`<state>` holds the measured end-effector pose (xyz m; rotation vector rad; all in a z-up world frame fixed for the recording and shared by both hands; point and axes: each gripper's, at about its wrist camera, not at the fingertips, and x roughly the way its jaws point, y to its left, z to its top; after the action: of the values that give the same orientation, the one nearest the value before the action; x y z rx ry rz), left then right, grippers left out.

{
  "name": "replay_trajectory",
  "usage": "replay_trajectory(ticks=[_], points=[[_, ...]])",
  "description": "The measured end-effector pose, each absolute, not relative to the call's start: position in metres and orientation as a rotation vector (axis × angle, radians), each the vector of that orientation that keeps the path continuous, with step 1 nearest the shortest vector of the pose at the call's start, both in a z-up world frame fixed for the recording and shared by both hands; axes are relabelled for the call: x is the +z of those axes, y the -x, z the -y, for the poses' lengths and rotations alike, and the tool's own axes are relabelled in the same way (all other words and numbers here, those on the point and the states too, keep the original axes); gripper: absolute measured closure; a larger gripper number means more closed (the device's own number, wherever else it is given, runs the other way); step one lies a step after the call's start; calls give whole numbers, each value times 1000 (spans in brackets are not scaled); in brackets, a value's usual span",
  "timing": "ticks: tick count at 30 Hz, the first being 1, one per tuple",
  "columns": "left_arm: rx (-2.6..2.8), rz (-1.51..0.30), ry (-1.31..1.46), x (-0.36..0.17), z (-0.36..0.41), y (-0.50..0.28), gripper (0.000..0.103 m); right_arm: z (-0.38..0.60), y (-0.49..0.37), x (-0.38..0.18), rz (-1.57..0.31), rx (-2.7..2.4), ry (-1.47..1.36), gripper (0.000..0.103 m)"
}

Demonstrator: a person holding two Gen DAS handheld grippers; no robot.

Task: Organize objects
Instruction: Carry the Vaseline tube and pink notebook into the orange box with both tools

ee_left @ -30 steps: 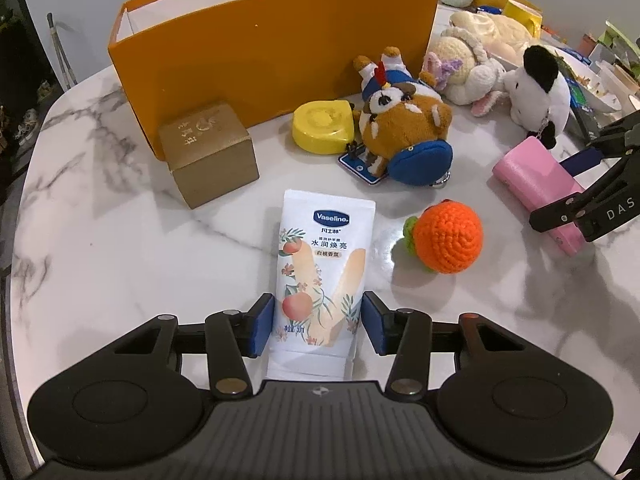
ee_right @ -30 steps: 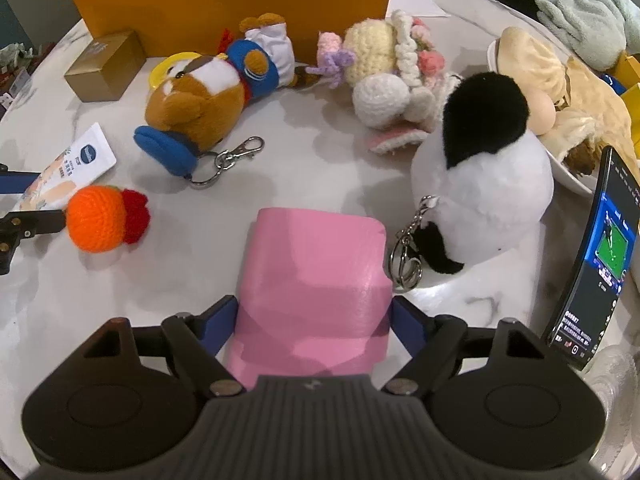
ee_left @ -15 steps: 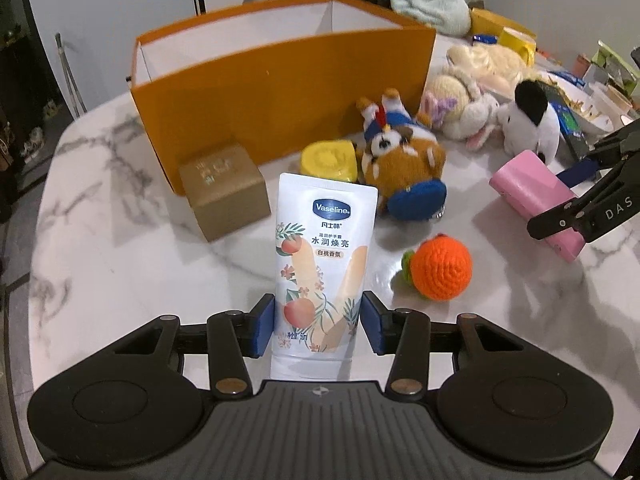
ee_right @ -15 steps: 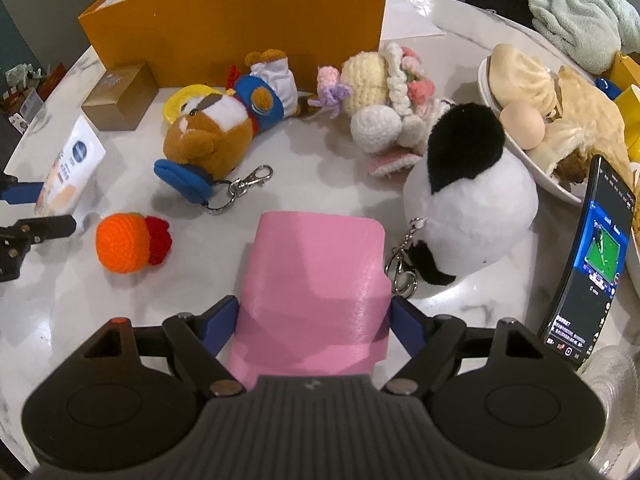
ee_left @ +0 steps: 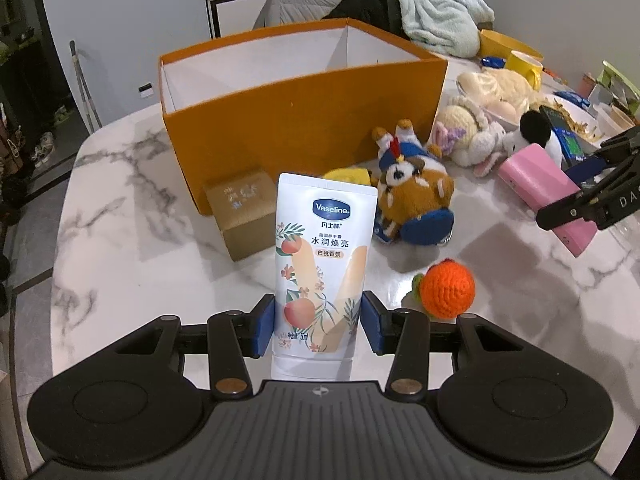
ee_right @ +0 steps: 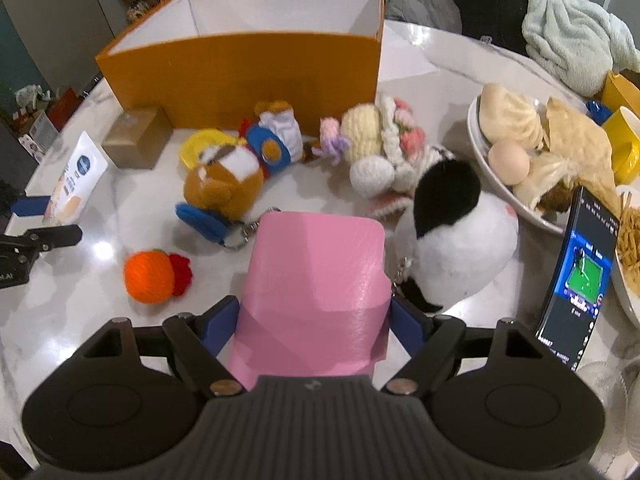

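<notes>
While the left gripper pinched the soft, light lotion tube low (near its stiffer cap), the right gripper clamped a rigid pink case.

1. The right gripper fills the bottom of the frame, its jaws clamped on the sides of a pink case.
2. An orange box stands open at the upper centre on the marble counter.
3. A brown plush toy lies below the box, and a crocheted orange sits at lower left.
4. A black-and-white plush sits just right of the case.
5. A phone leans at the right edge with its screen lit.
6. At the left edge the left gripper grips a white tube.
</notes>
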<state>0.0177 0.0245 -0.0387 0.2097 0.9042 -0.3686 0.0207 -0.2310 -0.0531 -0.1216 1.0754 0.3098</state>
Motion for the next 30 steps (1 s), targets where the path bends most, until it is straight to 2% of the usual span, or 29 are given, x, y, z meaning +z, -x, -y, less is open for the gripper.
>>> replay_trajectory(ticks=[13, 22, 30], points=[[-350, -832, -186, 10, -4, -57, 50, 206, -63, 18, -912, 348, 67, 21], [-282, -783, -181, 47, 5, -114, 50, 182, -126, 41, -865, 334, 16, 21], [-213, -771, -147, 53, 10, -170, 50, 169, -180, 60, -796, 324, -44, 21]])
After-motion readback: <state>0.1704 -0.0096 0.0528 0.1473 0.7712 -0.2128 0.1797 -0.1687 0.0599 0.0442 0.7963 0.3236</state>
